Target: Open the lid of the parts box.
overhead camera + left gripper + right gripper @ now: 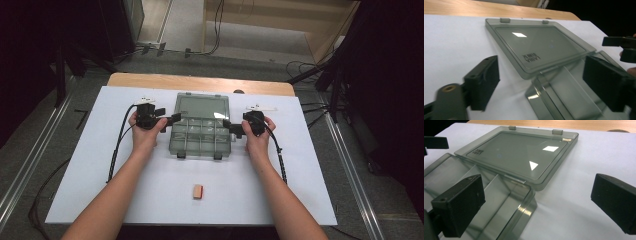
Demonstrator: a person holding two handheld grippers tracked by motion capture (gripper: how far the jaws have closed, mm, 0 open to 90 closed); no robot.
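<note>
A clear grey compartment box [200,139] lies open in the middle of the white sheet [75,165], its lid [201,106] flat behind it. My left gripper [175,119] is at the box's left wall and stands open. In the left gripper view, the left gripper [544,83] has one jaw over the sheet and the other over the box [564,92], near the lid [541,47]. My right gripper [227,125] stands open at the right wall. The right gripper [536,202] straddles the box [476,192] in the same way, below the lid [519,152].
A small tan block [198,191] lies on the sheet near the front edge. A wooden table edge [200,82] shows behind the lid. Cables trail from both grippers along the forearms. Dark stands and floor rails surround the table.
</note>
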